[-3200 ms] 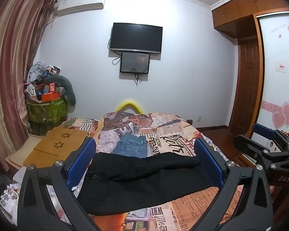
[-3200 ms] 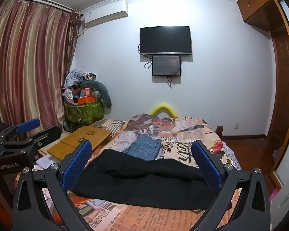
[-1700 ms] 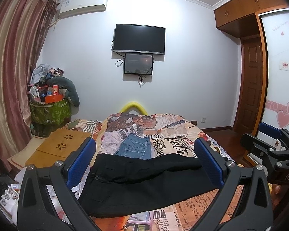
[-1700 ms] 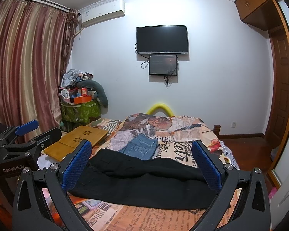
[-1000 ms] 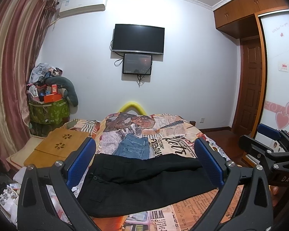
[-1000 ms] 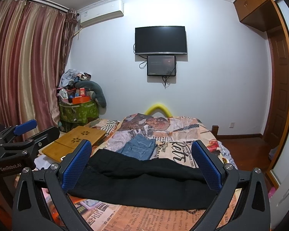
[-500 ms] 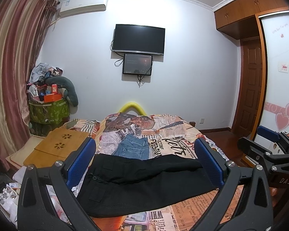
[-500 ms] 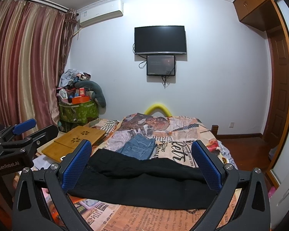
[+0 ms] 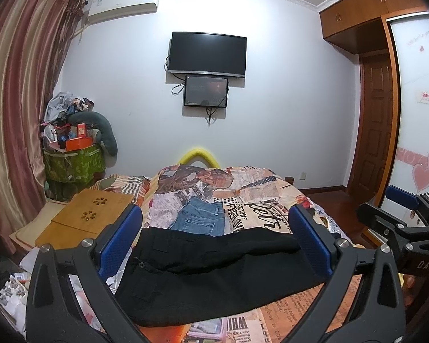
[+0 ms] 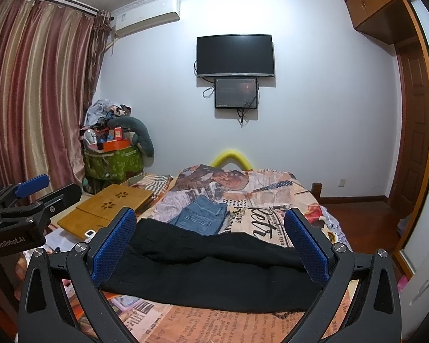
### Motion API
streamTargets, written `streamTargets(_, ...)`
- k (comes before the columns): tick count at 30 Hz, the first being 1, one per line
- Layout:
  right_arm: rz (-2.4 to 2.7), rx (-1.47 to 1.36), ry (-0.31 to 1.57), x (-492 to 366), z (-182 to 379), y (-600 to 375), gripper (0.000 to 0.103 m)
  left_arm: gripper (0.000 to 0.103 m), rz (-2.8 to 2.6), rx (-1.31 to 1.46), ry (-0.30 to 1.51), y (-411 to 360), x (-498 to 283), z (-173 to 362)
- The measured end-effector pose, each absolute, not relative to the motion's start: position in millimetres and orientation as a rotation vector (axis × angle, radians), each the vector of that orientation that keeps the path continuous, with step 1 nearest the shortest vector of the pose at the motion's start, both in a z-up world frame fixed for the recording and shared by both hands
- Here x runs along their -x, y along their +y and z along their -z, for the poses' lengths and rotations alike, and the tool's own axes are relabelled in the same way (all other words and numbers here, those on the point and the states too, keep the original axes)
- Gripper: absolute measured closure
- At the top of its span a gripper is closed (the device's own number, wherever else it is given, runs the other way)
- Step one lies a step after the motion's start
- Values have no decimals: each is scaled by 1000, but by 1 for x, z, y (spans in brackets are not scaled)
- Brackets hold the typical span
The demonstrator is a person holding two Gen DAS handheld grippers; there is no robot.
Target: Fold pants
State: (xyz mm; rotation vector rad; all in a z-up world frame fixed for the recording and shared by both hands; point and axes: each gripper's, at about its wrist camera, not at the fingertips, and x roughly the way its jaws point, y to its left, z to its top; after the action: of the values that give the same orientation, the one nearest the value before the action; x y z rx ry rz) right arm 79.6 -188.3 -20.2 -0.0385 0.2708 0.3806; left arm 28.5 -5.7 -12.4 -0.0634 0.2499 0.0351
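Black pants [image 9: 214,271] lie across the near part of the bed, waist to the left, legs to the right; they also show in the right wrist view [image 10: 211,271]. My left gripper [image 9: 214,243] is open and empty, held above the near edge of the pants. My right gripper [image 10: 210,243] is open and empty, also held above them. The right gripper shows at the right edge of the left wrist view [image 9: 400,223]; the left gripper shows at the left edge of the right wrist view [image 10: 28,203].
Folded blue jeans [image 9: 200,218] lie on the printed bedspread [image 9: 260,200] behind the black pants. A wooden lap desk [image 9: 85,217] lies left of the bed. A green basket piled with clutter [image 9: 74,160] stands by the curtain. A wooden door [image 9: 371,128] is at the right.
Both grippers have drifted only slightly; the view shifts a little. The pants have not moved and both grippers stay open.
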Motion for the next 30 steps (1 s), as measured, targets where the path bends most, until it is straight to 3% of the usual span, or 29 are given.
streamTargets(14, -303, 60, 384, -153, 53, -199, 0, 0, -53, 32, 447, 34, -142, 49)
streamTargets(27, -342, 27, 588, -244, 99, -218, 0, 1, -145, 68, 707, 125, -272, 137)
streamTargets(30, -323, 44, 629, -264, 112, -221, 0, 6, -154, 63, 768, 144, -296, 159)
